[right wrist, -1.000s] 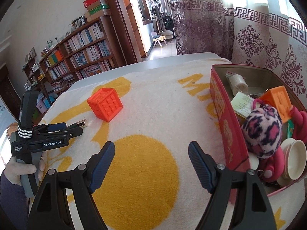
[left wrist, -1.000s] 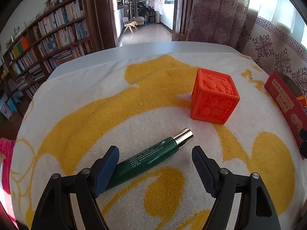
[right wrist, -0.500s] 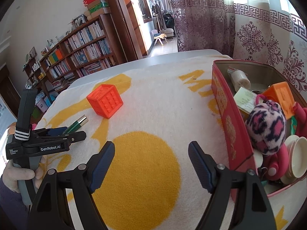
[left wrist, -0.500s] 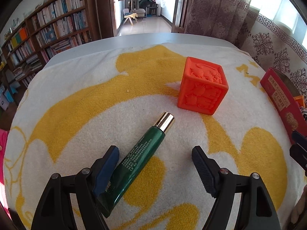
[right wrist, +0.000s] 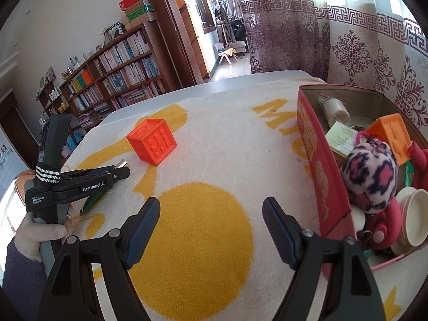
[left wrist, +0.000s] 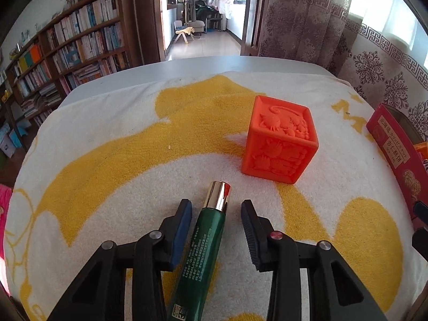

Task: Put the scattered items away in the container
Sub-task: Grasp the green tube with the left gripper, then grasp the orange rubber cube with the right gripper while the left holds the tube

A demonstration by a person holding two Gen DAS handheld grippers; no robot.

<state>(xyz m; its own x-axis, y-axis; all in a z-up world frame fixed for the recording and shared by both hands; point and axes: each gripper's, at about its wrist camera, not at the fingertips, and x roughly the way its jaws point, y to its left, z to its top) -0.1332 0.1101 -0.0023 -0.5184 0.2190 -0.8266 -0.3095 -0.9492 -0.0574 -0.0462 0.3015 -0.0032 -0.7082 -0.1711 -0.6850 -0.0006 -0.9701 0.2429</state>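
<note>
The green tube with a gold cap lies on the yellow-and-white towel, between the closing jaws of the left gripper, whose pads stand just beside it with a gap either side. The orange cube sits at one o'clock from the cap. The right gripper hangs wide open and empty, with the red tin, crowded with toys, at three o'clock.

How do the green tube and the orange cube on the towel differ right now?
The green tube is slim and lies flat; the orange cube is blocky with embossed faces. The tube sits between the closing jaws of the left hand-held gripper; the cube stands apart, untouched. Both rest on the towel, outside the red tin.
</note>
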